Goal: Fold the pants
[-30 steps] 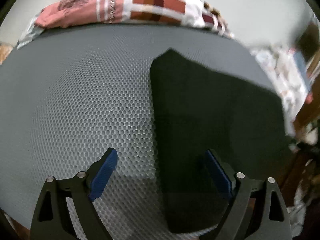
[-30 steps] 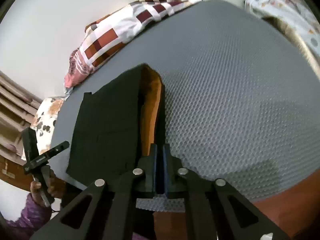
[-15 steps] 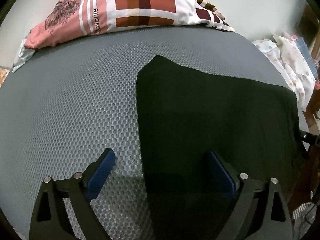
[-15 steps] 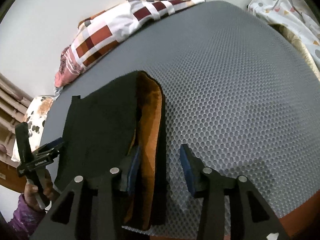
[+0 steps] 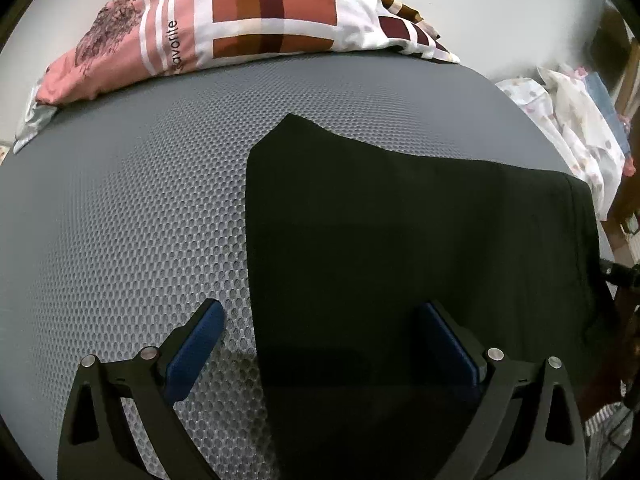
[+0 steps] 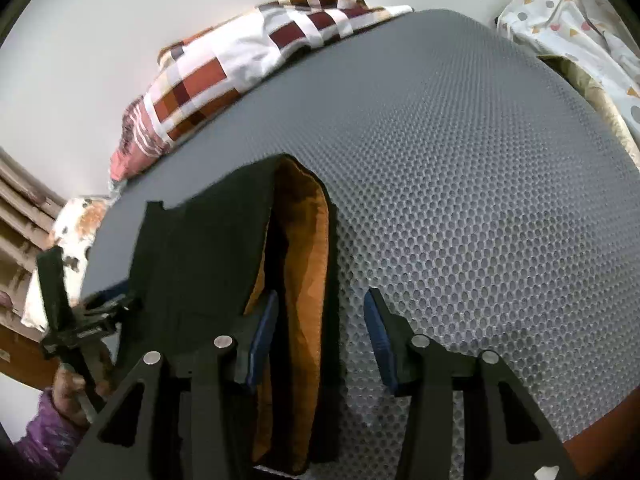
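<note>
Letting go: right gripper (image 6: 320,334) jaws just opening off the pants (image 6: 200,264) (orange lining showing between them); left gripper (image 5: 320,340) spread wide, straddling the pants' edge — fold laid down.

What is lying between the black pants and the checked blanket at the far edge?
Only bare grey honeycomb mat lies between the black pants and the checked blanket; nothing else is there. The left wrist view shows it best.

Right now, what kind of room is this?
Most likely a bedroom. A checked pillow lies at the far end of a grey honeycomb mattress pad, spotted bedding is heaped alongside, and black pants lie spread out for folding.
</note>
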### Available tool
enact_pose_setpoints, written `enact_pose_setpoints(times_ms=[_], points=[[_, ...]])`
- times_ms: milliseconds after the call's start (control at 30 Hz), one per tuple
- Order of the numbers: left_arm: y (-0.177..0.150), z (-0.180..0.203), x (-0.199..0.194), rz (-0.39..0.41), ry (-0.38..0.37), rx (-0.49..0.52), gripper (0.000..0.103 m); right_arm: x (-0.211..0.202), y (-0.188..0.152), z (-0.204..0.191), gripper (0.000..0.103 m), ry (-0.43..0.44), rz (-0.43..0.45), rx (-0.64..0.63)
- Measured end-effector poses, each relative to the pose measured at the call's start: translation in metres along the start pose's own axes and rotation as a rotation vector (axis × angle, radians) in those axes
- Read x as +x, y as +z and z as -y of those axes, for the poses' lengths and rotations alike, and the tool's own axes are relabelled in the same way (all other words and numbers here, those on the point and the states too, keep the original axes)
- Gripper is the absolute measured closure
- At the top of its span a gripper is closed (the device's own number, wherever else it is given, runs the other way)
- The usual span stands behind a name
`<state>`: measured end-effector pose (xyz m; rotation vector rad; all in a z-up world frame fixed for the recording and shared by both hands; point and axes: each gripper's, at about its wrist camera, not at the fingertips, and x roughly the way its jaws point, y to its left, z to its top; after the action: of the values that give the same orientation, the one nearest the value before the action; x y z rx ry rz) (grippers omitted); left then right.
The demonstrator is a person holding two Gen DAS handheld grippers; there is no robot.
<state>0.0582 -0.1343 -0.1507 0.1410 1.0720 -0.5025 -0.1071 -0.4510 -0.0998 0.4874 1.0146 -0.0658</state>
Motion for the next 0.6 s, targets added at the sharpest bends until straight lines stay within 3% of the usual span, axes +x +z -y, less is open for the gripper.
enact_pose_setpoints(times_ms=[133, 333, 467, 600], points=[[0.0, -0.001, 0.001, 0.0, -0.005, -0.005, 0.004, -0.003, 0.001, 0.005, 0.055, 0.01, -0.001, 0.025], [0.0, 0.0, 0.0, 0.009, 0.018, 0.024, 0.004, -0.032, 0.01, 0.008, 0.046, 0.061, 0.079, 0.088], [-0.002, 0.003, -0.001, 0.017, 0.029, 0.033, 0.004, -0.02, 0.006, -0.004, 0.04, 0.023, 0.022, 0.016], [-0.003, 0.002, -0.001, 0.019, 0.027, 0.024, 0.004, -0.001, -0.002, 0.005, 0.039, 0.041, -0.019, 0.048]])
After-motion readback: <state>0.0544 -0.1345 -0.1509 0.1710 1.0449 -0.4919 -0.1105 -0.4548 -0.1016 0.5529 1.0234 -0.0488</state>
